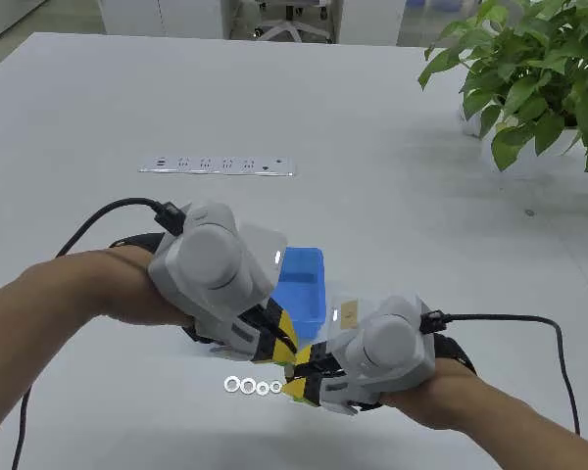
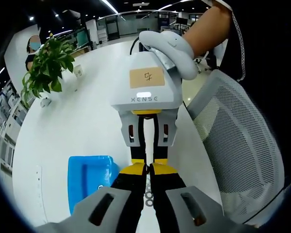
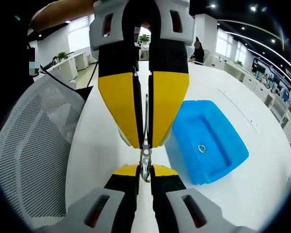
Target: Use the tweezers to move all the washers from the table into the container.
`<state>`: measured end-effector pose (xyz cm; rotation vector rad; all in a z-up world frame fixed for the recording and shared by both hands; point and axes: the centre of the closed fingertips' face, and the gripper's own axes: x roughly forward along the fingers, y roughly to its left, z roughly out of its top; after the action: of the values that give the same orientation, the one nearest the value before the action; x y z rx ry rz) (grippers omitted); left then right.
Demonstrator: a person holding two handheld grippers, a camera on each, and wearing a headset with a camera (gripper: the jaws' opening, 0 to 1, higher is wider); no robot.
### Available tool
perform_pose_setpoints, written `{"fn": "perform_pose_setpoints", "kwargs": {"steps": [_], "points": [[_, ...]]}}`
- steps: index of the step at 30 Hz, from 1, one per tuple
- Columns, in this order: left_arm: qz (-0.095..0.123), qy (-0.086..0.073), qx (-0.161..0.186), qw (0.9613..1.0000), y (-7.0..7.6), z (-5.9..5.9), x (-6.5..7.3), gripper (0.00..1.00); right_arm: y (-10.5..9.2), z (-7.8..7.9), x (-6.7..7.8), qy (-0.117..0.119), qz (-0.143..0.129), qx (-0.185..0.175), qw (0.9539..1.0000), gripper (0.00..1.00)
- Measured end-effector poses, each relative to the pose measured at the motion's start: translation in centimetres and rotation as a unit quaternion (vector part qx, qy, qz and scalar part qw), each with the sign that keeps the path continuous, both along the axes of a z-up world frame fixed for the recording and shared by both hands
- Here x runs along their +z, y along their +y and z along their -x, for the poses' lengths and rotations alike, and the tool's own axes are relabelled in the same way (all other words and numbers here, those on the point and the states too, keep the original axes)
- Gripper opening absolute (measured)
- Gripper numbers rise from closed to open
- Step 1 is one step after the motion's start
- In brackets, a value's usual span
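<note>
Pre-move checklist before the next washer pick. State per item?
1. Grip on the tweezers: ok, clamped between fingers of the left gripper and right gripper.
2. Tweezer tips placed for a pick: cannot tell.
3. All off the table: not ok, four washers lie in a row.
4. Blue container open, upright: ok, one washer inside.
5. Container beside the row: ok.

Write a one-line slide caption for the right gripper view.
Left tool and right tool pinch metal tweezers beside blue plastic container holding one metal washer.
</note>
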<state>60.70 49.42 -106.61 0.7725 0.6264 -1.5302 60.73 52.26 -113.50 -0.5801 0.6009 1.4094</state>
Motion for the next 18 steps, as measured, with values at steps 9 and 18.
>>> {"fn": "perform_pose_setpoints", "kwargs": {"steps": [9,18], "points": [[-0.003,-0.007,0.003,1.0,0.4,-0.3,1.3,0.07,0.4,-0.4,1.3,-0.002,0.0,0.007,1.0,0.1],[-0.007,-0.015,0.005,0.9998,1.0,-1.1,2.7,0.07,1.0,-1.3,2.7,-0.015,0.0,0.018,0.9997,0.1]]}}
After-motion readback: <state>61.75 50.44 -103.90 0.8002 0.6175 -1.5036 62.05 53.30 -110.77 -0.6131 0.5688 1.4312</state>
